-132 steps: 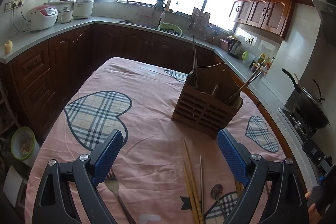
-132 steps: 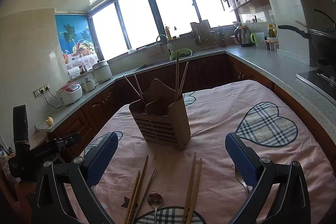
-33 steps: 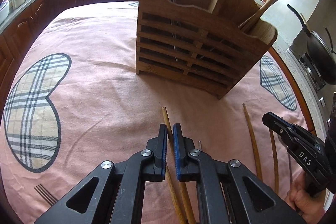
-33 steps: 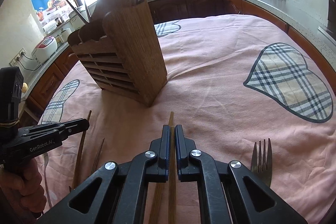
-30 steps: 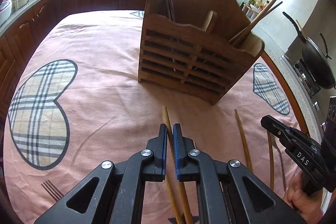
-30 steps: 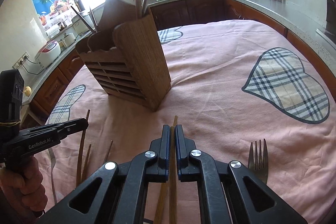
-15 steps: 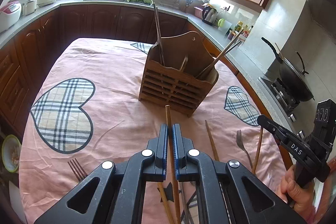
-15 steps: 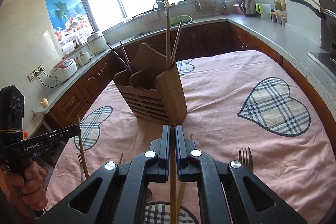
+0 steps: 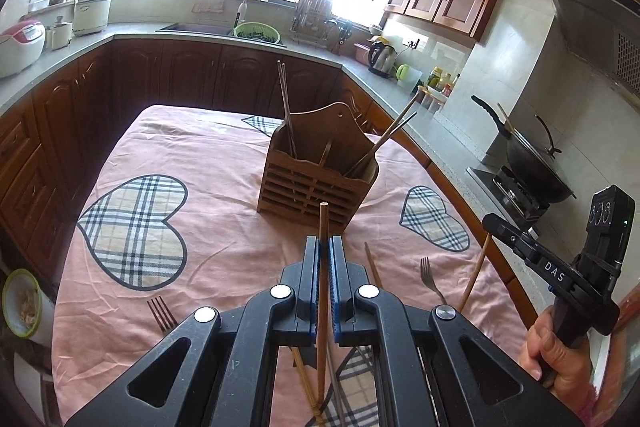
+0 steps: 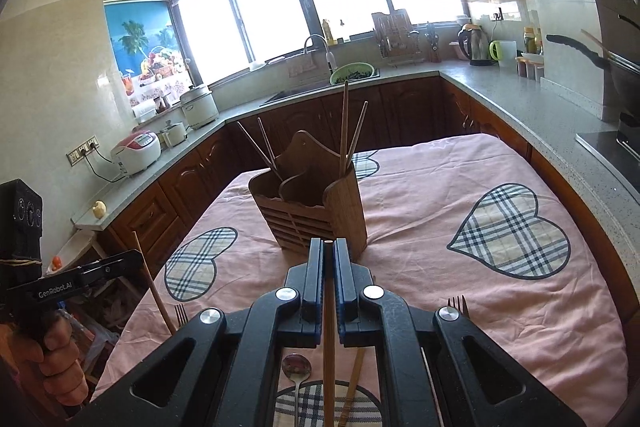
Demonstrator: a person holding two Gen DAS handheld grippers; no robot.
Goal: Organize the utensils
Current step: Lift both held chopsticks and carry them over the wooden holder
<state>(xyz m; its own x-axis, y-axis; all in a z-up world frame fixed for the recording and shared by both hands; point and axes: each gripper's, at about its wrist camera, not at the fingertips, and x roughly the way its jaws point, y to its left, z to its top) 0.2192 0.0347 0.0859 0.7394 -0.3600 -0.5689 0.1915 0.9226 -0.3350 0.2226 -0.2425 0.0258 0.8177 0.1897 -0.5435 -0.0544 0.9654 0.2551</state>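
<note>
A wooden utensil holder (image 9: 316, 183) (image 10: 312, 211) stands mid-table with several chopsticks upright in it. My left gripper (image 9: 324, 245) is shut on a wooden chopstick (image 9: 322, 291), held above the table in front of the holder. My right gripper (image 10: 328, 247) is shut on another wooden chopstick (image 10: 329, 347), also raised, facing the holder. On the cloth lie loose chopsticks (image 9: 372, 265) (image 10: 354, 379), a spoon (image 10: 297, 367) and forks (image 9: 430, 273) (image 9: 162, 313) (image 10: 456, 303). Each gripper also shows in the other's view, the right (image 9: 488, 221) and the left (image 10: 138, 259).
The table has a pink cloth (image 9: 208, 155) with plaid hearts. Dark wood cabinets and a grey counter (image 9: 132, 37) wrap around the back and right. A wok on a stove (image 9: 532, 175) sits at the right. A bin (image 9: 22, 303) stands on the floor at the left.
Both grippers closed on a chopstick lying on the cloth, then lifted it up and back; the holder now looks smaller and farther away.
</note>
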